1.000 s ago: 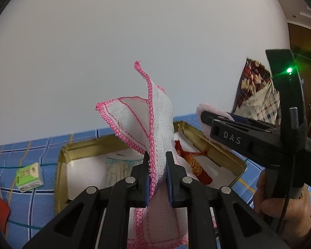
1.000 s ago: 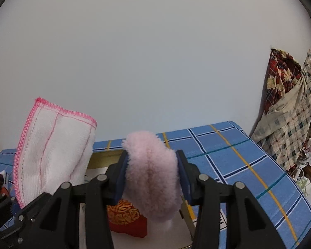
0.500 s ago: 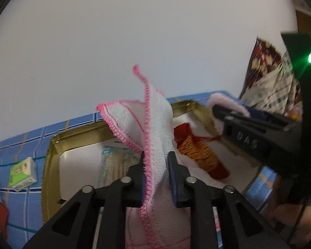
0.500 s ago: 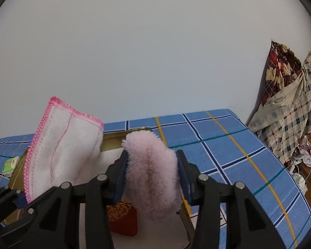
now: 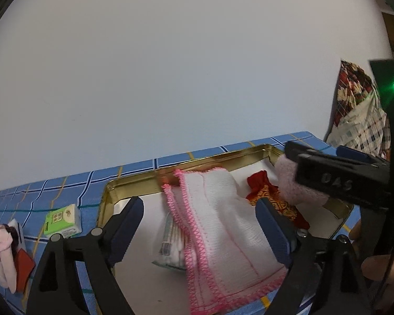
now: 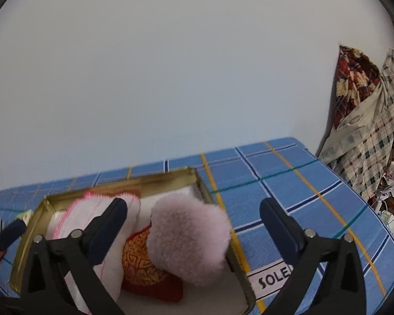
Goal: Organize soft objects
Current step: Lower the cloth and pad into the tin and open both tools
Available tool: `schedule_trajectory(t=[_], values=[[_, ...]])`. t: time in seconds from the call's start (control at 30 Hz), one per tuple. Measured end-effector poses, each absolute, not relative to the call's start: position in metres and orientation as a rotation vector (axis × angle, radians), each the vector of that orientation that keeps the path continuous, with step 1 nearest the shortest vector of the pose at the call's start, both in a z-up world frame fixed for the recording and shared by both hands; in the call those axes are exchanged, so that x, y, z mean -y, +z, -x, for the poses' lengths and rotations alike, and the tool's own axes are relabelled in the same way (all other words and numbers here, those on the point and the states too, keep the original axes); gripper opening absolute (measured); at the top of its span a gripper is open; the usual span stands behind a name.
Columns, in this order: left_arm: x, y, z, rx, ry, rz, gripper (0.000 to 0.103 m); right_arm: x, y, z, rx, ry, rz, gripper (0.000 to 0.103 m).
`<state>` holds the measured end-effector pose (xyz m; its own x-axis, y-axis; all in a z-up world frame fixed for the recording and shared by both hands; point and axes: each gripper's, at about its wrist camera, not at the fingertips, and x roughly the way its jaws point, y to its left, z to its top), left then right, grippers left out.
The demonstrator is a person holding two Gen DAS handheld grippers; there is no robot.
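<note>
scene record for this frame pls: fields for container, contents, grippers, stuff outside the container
container: gold tin tray on blue plaid cloth
contents: pink-edged white cloth, red-gold pouch, fluffy pink puff, packet under the cloth
left gripper: open, cloth released
right gripper: open, puff between the jaws, unclamped
outside tray: green carton, pink fabric

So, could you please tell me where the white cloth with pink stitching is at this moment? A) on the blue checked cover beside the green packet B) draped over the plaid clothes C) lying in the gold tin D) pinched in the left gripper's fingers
C: the white cloth lies in the gold tin, and the left gripper is open around it.
</note>
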<state>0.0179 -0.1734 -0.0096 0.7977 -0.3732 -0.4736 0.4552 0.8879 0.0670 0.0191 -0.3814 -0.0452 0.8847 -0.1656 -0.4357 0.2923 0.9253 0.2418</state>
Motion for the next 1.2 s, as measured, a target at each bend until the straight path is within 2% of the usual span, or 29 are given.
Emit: schedule_trajectory(t=[0.33, 0.63, 1.2], values=[[0.133, -0.002, -0.020, -0.448, -0.354, -0.051, 0.089, 0.380, -0.037, -0.004, -0.327, -0.254, -0.300, 0.103], [0.100, -0.004, -0.024, -0.455, -0.242, -0.027, 0.089, 0.352, -0.019, 0.030, -0.091, -0.326, -0.183, 0.103], [0.048, -0.009, -0.020, -0.422, -0.097, -0.048, 0.089, 0.315, -0.027, 0.022, -0.158, -0.300, -0.094, 0.103]])
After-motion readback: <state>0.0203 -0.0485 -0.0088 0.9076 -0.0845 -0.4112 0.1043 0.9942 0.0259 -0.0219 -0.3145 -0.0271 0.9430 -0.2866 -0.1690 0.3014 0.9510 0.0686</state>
